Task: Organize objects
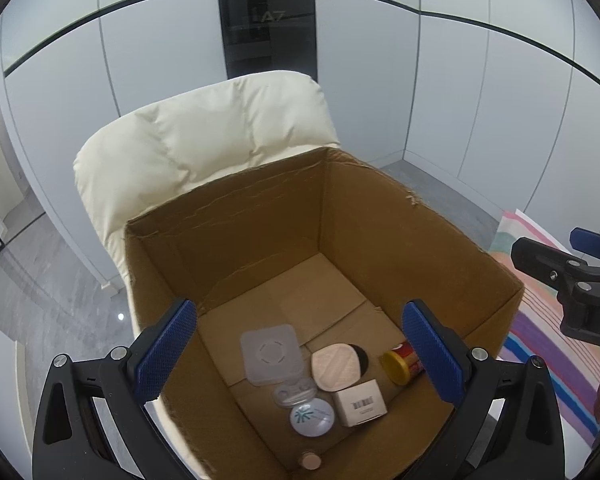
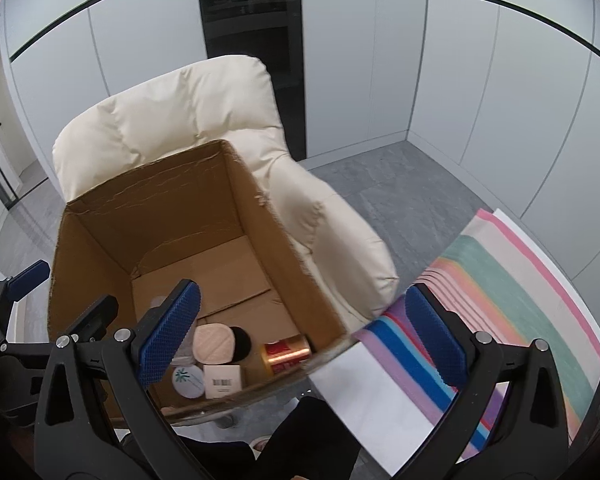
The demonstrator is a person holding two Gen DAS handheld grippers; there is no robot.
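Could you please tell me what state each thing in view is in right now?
cardboard box: open at the top, standing on the cream chair.
left gripper: open, empty, over the box.
right gripper: open, empty, over the box's right edge.
red can: on its side on the box floor.
small white box: closed, barcode up.
round white case: closed, lying flat.
striped cloth: spread flat.
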